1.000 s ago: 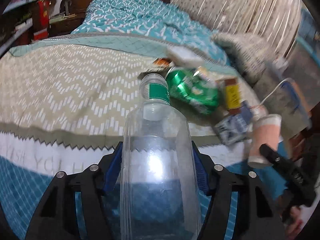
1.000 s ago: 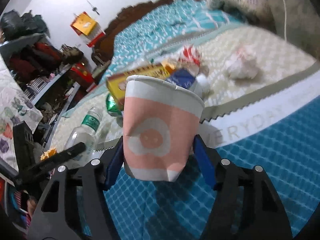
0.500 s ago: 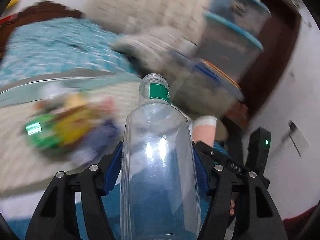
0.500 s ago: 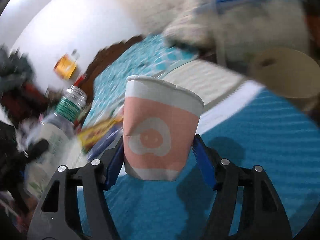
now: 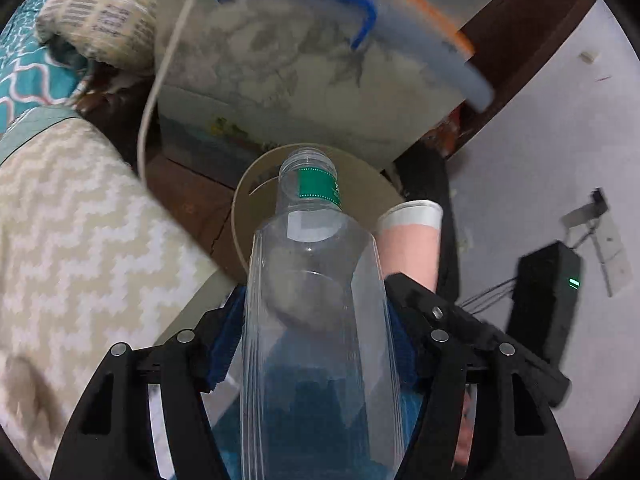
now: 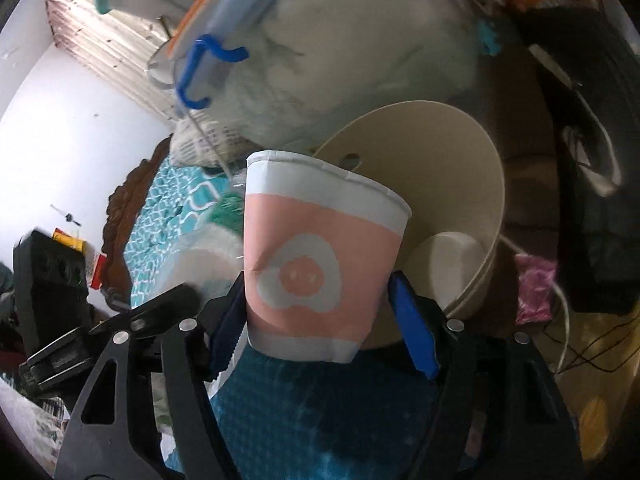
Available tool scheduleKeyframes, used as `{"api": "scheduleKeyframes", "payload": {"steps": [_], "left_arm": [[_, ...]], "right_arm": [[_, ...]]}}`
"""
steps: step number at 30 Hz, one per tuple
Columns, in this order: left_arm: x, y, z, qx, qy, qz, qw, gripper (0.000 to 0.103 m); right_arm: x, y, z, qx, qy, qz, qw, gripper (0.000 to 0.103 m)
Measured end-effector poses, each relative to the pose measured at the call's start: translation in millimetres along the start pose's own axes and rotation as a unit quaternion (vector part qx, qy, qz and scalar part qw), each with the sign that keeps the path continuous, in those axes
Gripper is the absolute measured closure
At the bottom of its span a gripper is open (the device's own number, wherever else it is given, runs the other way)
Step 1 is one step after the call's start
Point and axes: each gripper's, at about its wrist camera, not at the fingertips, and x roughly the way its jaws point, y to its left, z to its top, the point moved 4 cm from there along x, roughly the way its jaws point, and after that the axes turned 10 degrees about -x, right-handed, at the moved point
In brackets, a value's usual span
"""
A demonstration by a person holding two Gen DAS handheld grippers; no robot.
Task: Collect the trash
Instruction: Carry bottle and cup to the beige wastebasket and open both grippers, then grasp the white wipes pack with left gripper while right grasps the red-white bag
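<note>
My left gripper (image 5: 316,320) is shut on a clear plastic bottle (image 5: 316,300) with a green neck label, its open mouth pointing over a beige round trash bin (image 5: 248,200) beside the bed. My right gripper (image 6: 320,320) is shut on a pink and white paper cup (image 6: 316,264) with a fried-egg print, held just in front of the same bin (image 6: 452,152). The cup also shows in the left wrist view (image 5: 408,240), right of the bottle. The left gripper and the blurred bottle (image 6: 200,264) show at the left of the right wrist view.
A clear storage box with blue latch and orange-edged lid (image 5: 320,60) stands behind the bin. The bed with a chevron blanket (image 5: 72,240) lies to the left. A white cable (image 5: 152,100) hangs near the bin. A white object (image 6: 448,256) lies inside the bin.
Both grippers have swung away from the trash pile on the bed to the right, toward the beige bin. Bottle and cup remain gripped.
</note>
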Motion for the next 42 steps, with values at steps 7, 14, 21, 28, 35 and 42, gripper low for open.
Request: {"api": "scheduleKeyframes", "payload": {"steps": [7, 14, 21, 28, 35, 42], "left_arm": [[-17, 4, 11, -0.025, -0.044, 0.019, 0.9985, 0.023], [-107, 33, -44, -0.005, -0.127, 0.052, 0.9905, 0.023], [-192, 108, -144, -0.062, -0.163, 0.094, 0.9801, 0.023], [-276, 202, -227, -0.166, -0.204, 0.14, 0.9545, 0.023], [-354, 288, -221, -0.231, -0.242, 0.179, 0.9254, 0.023], [-354, 371, -120, -0.295, -0.202, 0.17, 0.9182, 0.01]], "right_arm": [[-12, 3, 9, -0.022, -0.06, -0.021, 0.998, 0.02], [-33, 39, -1, -0.098, -0.115, -0.034, 0.988, 0.033], [-6, 111, -37, -0.143, -0.049, 0.047, 0.987, 0.041], [36, 204, -77, -0.207, 0.038, 0.118, 0.971, 0.042], [78, 293, -107, -0.259, 0.093, 0.152, 0.949, 0.04], [118, 337, -114, -0.304, 0.097, 0.133, 0.938, 0.026]]}}
